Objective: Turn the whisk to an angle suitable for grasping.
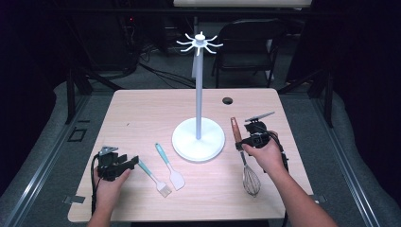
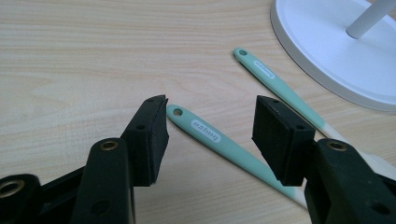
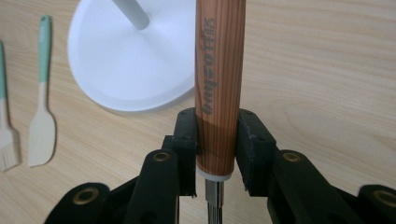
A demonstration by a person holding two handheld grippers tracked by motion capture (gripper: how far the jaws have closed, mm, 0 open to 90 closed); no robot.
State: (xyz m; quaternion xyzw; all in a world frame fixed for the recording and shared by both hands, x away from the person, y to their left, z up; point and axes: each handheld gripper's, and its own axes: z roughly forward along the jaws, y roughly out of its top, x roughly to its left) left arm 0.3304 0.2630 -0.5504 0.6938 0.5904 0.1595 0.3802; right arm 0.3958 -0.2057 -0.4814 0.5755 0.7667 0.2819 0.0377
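Observation:
A whisk with a wooden handle point(image 1: 235, 128) and wire head point(image 1: 251, 182) is held at the right of the table. My right gripper point(image 1: 246, 141) is shut on that handle point(image 3: 218, 84), both pads pressing its lower end. At the table's left my left gripper point(image 1: 134, 161) stands open, resting low. Between its pads lies the tip of a mint-handled pastry brush point(image 2: 205, 133), untouched; its bristles point(image 1: 164, 190) point toward the person. A mint-handled spatula point(image 1: 169, 165) lies beside it, nearer the stand; its handle point(image 2: 275, 84) shows in the left gripper view.
A white utensil stand with a round base point(image 1: 183, 142), a tall pole point(image 1: 198, 90) and several hooks on top point(image 1: 199, 42) rises at the table's middle. A cable hole point(image 1: 227, 100) sits at the far edge. Chairs stand behind the table.

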